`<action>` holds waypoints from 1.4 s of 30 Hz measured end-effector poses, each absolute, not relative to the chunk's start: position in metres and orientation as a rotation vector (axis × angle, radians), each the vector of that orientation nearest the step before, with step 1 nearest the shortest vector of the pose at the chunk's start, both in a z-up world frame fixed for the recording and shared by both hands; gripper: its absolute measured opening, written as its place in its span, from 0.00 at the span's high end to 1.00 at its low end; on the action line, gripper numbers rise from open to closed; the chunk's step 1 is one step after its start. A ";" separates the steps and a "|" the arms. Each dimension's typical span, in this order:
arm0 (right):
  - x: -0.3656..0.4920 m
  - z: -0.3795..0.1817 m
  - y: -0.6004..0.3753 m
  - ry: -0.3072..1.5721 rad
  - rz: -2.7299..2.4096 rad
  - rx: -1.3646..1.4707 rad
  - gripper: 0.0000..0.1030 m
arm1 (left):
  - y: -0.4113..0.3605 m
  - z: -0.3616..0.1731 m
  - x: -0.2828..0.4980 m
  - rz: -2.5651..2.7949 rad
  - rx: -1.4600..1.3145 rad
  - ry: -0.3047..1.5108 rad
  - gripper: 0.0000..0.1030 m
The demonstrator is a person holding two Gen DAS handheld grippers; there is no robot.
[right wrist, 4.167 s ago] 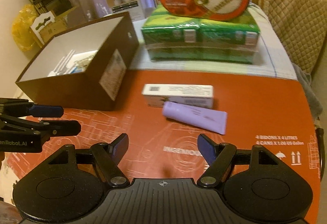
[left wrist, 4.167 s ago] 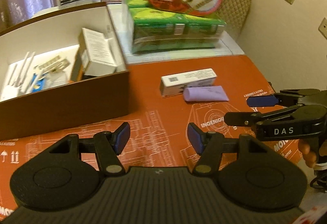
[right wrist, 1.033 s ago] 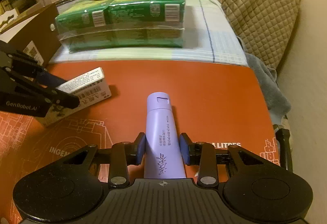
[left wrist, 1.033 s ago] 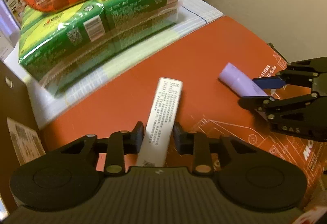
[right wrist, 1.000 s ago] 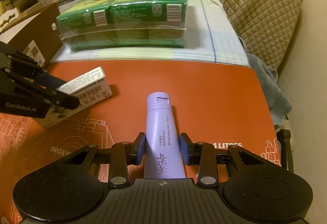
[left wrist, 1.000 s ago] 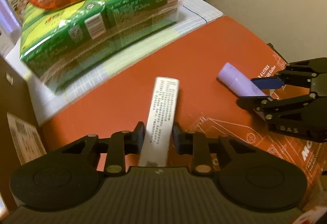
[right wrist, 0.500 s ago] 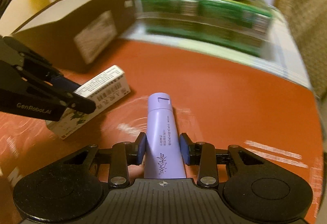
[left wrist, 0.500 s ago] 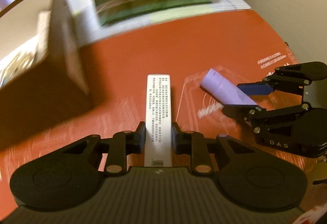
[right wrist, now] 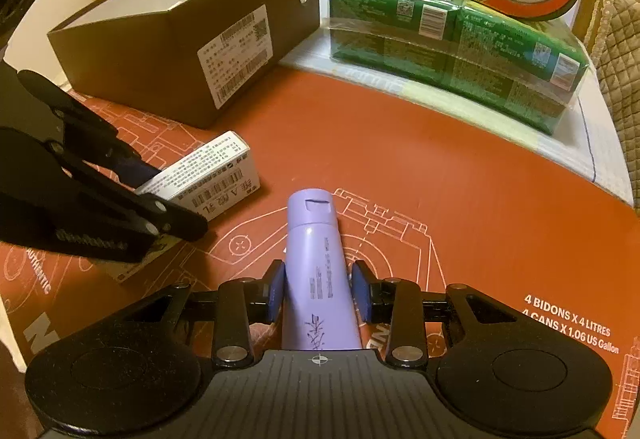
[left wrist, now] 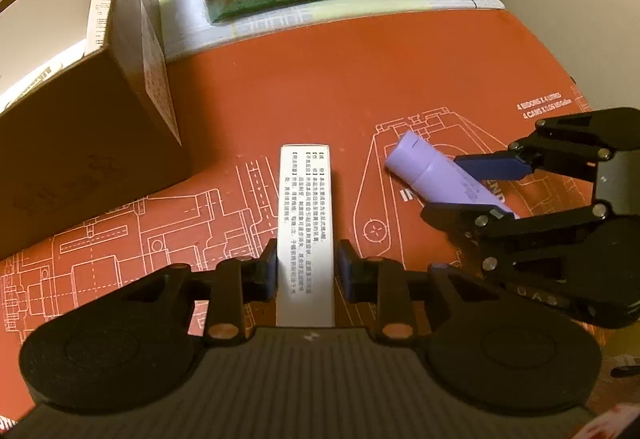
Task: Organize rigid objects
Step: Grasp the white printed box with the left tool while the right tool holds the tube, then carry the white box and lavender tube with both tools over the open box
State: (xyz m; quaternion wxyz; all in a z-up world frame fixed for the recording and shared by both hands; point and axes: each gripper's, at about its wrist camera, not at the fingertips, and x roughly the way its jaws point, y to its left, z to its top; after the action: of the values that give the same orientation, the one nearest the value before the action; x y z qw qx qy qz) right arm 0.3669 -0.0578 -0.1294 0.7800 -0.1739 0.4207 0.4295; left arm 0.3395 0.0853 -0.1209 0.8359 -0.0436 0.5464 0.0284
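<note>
So both tools are down at the table (left wrist: 360, 79) with one item each. The right tool (right wrist: 318, 295) is pinching the purple tube (right wrist: 316, 259) around its middle, cap end pointing away toward the green pack (right wrist: 452, 39). The left tool (left wrist: 306, 271) has just been easing its jaws apart. The white carton (left wrist: 306, 207) sits between the pads, lying flat on the orange mat. One pad looks like it's touching, while the other shows a thin gap, so I wouldn't call that a grip.

Stuff I'd worry about:

- If the left tool lifts now, the carton probably stays behind or gets dragged by one pad and skews round. Loose jaws on smooth cardboard, basically.
- The carton is just beside the brown box (left wrist: 80, 159). I'm guessing that box is where things go, and a sideways shove could jam the carton against its outer wall instead of clearing the rim.
- The tube is soft-sided and tapered. If it's squeezed too lightly it may slide out toward the cap end, and if it's squeezed too hard it may buckle.
- The two tools are close together, the right one's fingers just beside the carton's line. If both head for the box at once, they may knock into each other.
</note>
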 end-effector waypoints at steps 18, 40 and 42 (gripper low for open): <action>0.358 -0.127 -0.045 0.906 0.922 -0.449 0.70 | 0.096 -0.116 0.322 0.076 -0.125 1.115 0.79; 0.351 -0.065 -0.019 0.846 0.995 -0.320 0.71 | 0.155 -0.046 0.256 0.198 -0.245 0.937 0.79; 0.348 -0.058 -0.012 0.837 1.013 -0.316 0.71 | 0.162 -0.040 0.251 0.211 -0.251 0.921 0.79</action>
State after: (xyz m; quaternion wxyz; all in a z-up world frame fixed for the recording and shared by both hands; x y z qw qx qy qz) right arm 0.3480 -0.0119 -0.0585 0.7804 -0.1463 0.3872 0.4687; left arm 0.2512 0.1619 -0.0400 0.8830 -0.1204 0.4422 0.1013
